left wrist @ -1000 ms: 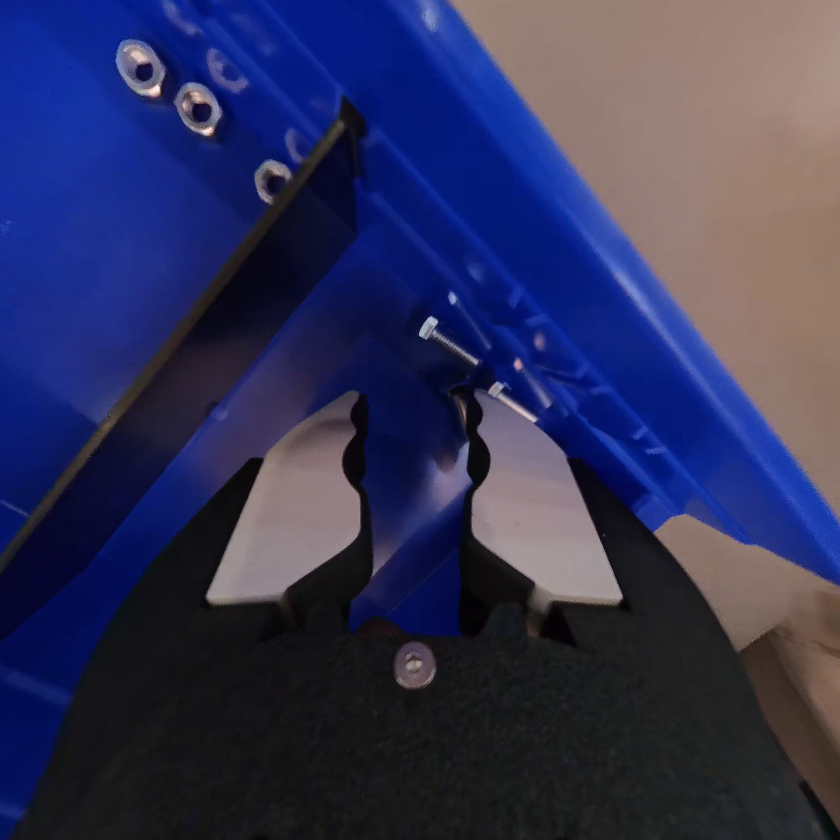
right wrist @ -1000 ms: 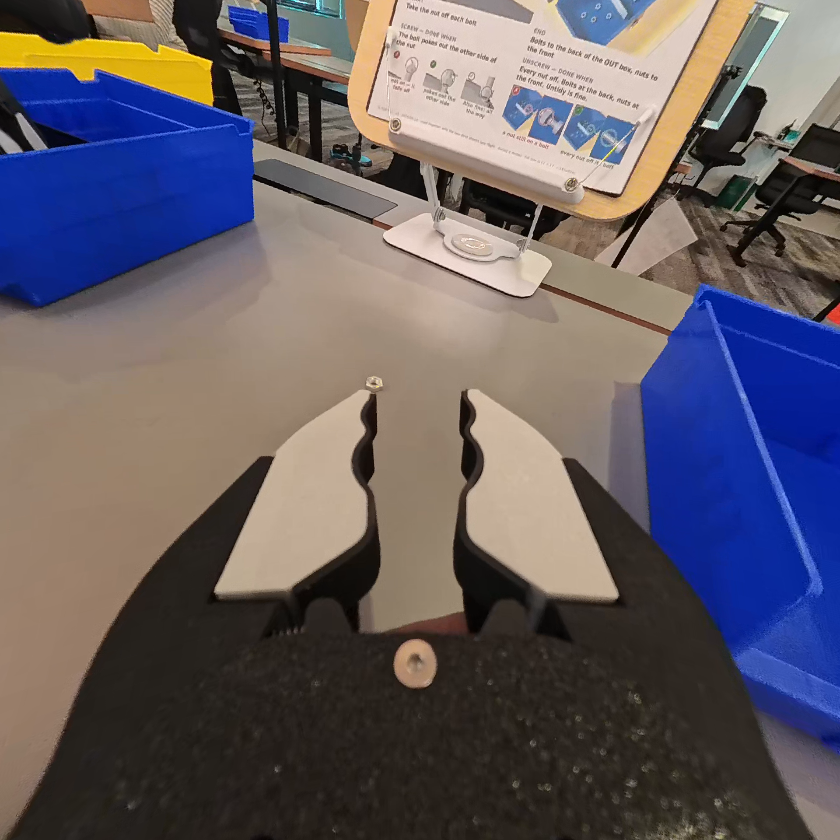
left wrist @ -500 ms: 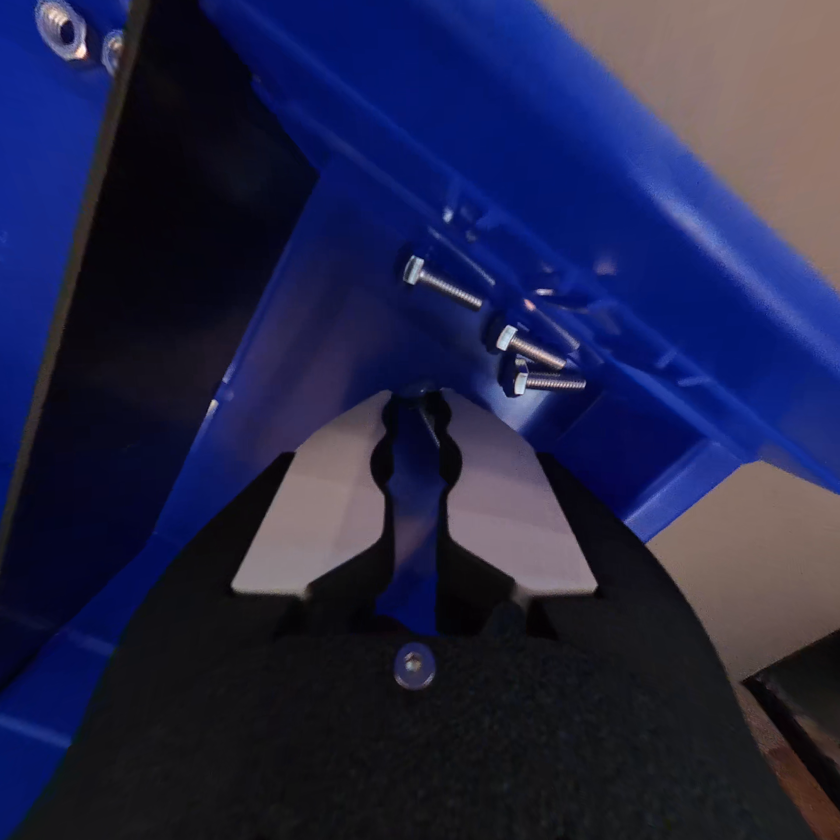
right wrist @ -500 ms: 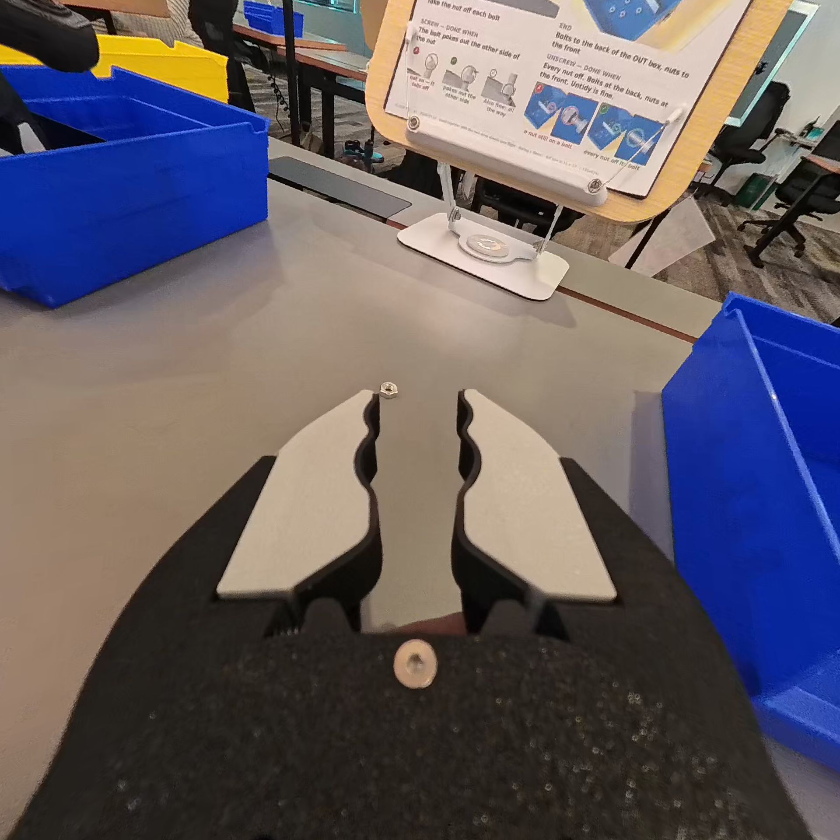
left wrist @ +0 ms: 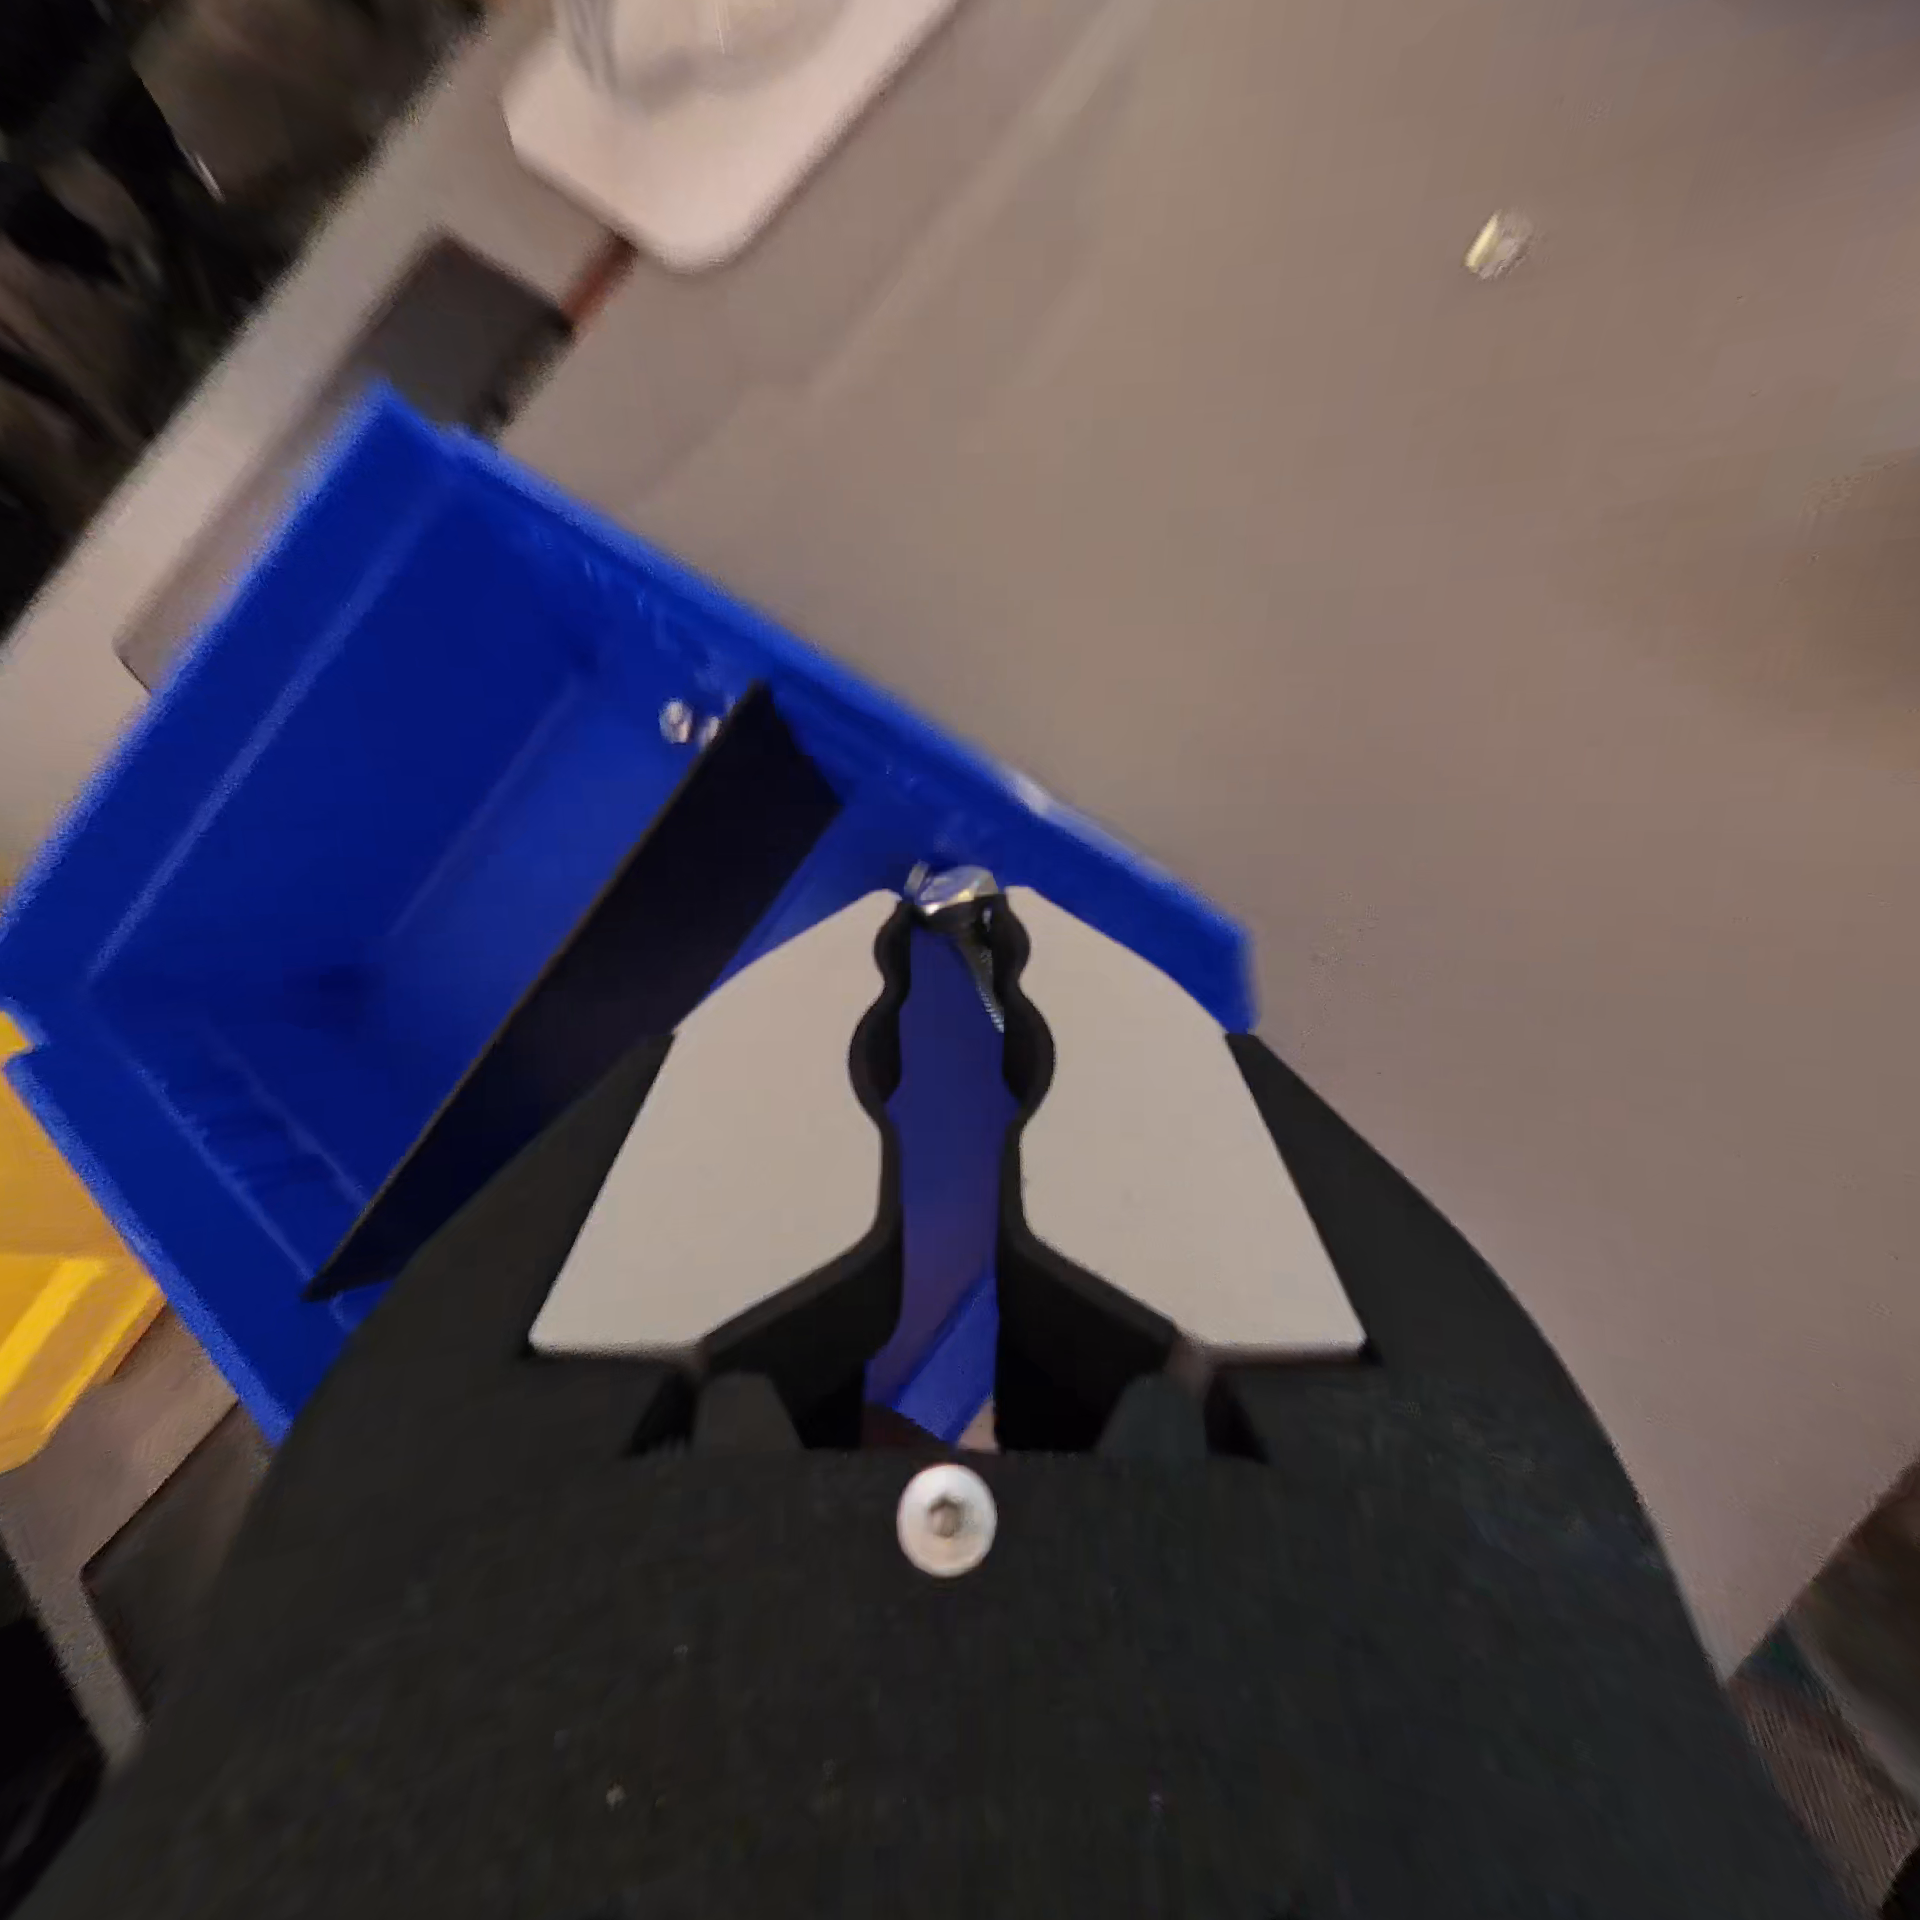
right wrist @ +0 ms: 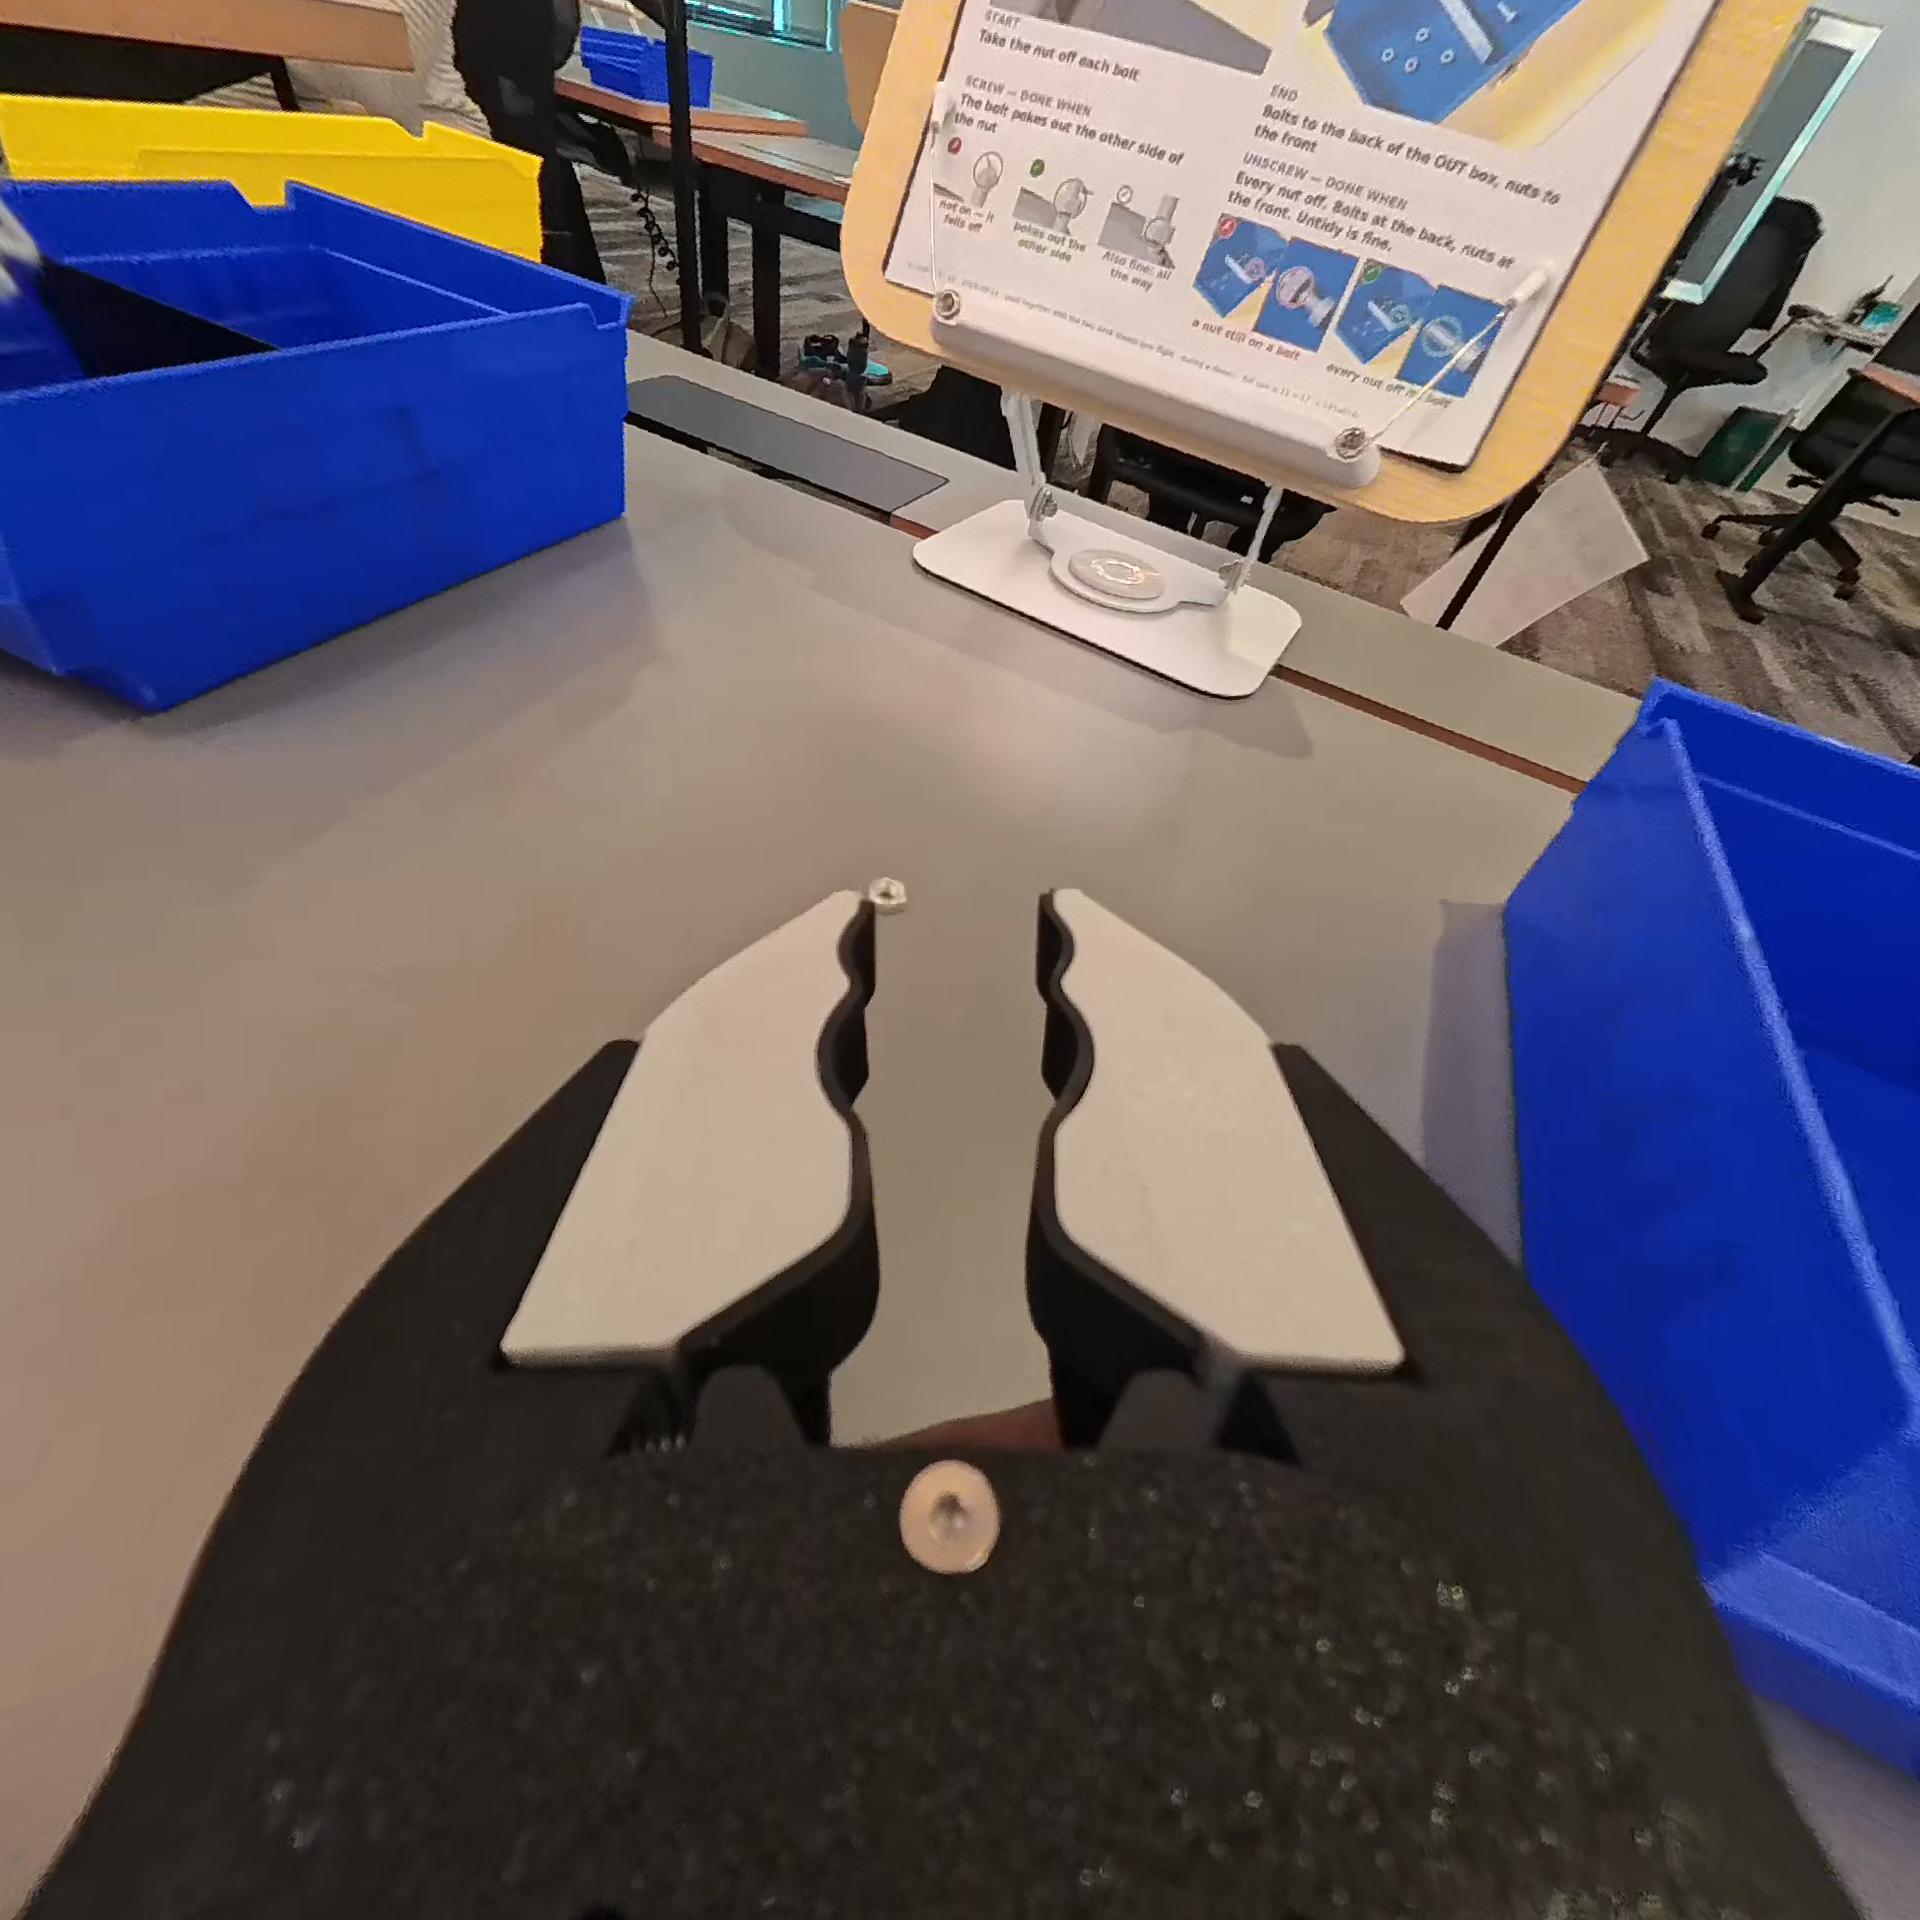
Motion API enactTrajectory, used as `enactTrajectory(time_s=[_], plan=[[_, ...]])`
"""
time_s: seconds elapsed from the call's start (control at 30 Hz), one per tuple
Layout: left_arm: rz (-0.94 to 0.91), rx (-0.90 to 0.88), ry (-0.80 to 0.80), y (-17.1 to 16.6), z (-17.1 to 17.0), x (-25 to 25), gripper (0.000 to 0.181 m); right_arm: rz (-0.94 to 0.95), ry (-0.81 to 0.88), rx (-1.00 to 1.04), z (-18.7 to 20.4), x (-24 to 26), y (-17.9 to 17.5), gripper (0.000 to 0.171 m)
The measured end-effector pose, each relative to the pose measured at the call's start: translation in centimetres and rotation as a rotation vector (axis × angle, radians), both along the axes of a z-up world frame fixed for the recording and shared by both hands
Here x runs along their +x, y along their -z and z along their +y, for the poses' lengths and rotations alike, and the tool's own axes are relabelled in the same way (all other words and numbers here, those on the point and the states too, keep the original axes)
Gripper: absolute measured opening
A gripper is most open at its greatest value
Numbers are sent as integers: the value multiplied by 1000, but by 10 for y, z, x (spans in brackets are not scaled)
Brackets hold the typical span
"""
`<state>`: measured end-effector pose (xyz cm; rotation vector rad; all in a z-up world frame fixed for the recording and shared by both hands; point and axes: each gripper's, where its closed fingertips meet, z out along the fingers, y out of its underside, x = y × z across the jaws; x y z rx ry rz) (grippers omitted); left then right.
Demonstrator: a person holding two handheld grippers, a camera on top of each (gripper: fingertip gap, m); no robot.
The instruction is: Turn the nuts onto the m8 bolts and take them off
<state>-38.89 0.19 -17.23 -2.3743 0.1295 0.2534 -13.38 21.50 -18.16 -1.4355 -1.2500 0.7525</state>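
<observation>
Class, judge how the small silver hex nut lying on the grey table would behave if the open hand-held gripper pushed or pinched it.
The small silver hex nut lies flat on the smooth grey table, so it would probably slide, not roll. Tiny and metal, it is likely stiff but may slip from the right hand-held gripper.
</observation>
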Motion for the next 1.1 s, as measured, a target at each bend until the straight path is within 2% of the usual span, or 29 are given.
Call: enactTrajectory(time_s=[0.17,0.33,0.5,0.7,0.93,1.1], plan=[[-3,317,24,-52,7,63,15,-9,-96,-64,-24,-9,7,35],[-77,508,11,-51,16,107,14,-53,-185,-109,-51,-16,19,35],[-180,574,2,-32,22,133,14,-66,-188,-121,-55,-10,25,37],[-255,606,36,-29,31,147,14,-40,-222,-142,-62,-9,18,37],[-444,689,200,-48,58,189,14,41,-516,-226,-137,-39,-16,36],[-526,728,348,-56,72,211,14,74,-632,-292,-159,-44,-33,30]])
